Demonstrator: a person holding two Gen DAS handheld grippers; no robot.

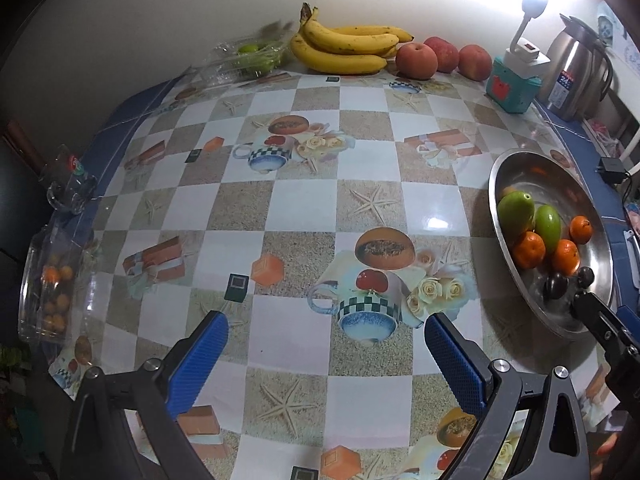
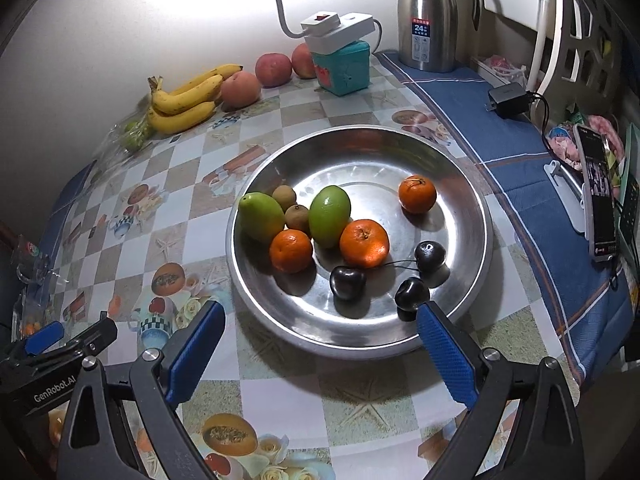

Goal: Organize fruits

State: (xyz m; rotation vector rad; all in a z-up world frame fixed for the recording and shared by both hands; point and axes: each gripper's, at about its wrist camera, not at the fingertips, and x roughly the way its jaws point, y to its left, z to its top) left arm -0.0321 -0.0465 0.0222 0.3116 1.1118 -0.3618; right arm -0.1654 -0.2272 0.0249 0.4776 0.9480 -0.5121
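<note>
At the far left edge of the tabletop [image 1: 360, 208] a clear plastic box of small oranges [image 1: 54, 292] sits near a glass mug [image 1: 70, 186]. The left gripper [image 1: 326, 346] hangs over the patterned cloth, blue pads wide apart, nothing between them. Along the wall lie bananas [image 1: 346, 46] and three peaches [image 1: 442, 56]. Rightward, the steel bowl [image 2: 460, 184] holds two green fruits, three tangerines [image 2: 364, 242], two longans and three dark cherries [image 2: 348, 282]; the right gripper [image 2: 320, 332] spreads empty over its near rim.
</note>
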